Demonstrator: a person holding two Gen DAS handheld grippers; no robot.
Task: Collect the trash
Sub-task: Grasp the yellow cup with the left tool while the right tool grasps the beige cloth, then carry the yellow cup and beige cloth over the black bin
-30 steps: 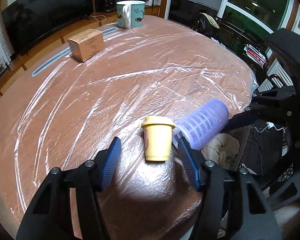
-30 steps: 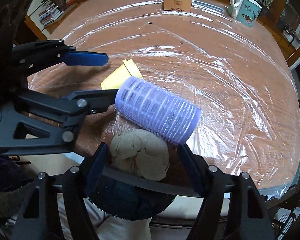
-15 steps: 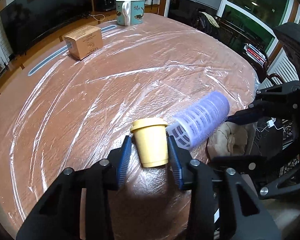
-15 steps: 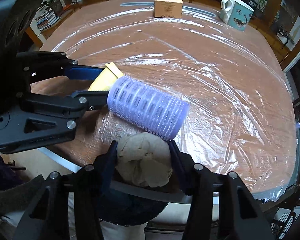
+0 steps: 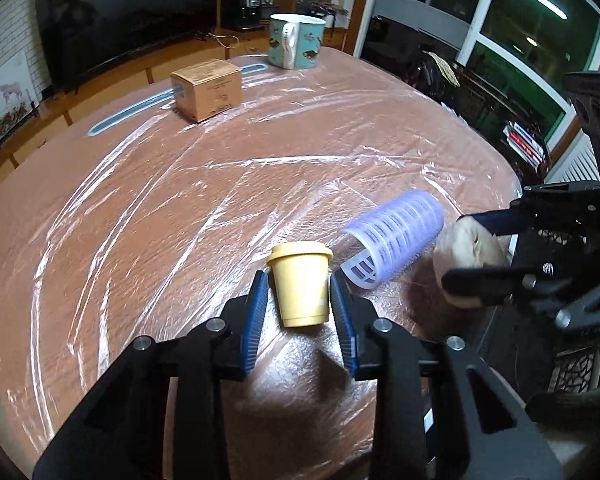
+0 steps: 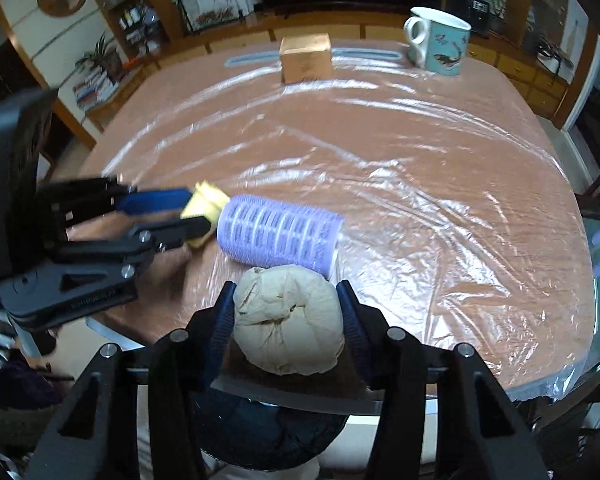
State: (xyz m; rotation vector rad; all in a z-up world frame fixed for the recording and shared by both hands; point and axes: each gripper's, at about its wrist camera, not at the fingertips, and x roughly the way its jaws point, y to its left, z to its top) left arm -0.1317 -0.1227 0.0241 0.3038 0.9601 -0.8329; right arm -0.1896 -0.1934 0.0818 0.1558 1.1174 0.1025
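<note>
While the left gripper (image 5: pixel 300 300) clamped the yellow cup (image 5: pixel 300 282) at lower centre and the right gripper (image 6: pixel 286 320) held the paper wad (image 6: pixel 288 320), lifting straight up looked safest beside the purple roller (image 5: pixel 392 246).

Brown table (image 5: pixel 148 216), wrinkled clear plastic sheet (image 5: pixel 340 128) over top. Purple hair roller (image 5: pixel 396 244) on its side just ahead-right of left gripper (image 5: pixel 300 300). Cardboard box (image 5: pixel 207 89) and teal mug (image 5: pixel 296 41) far ahead, near far edge.

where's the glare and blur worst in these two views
Left wrist view: white glare streaks across the plastic sheet; right gripper motion-blurred at the frame edge. Right wrist view: same glare; left gripper and yellow cup smeared.
</note>
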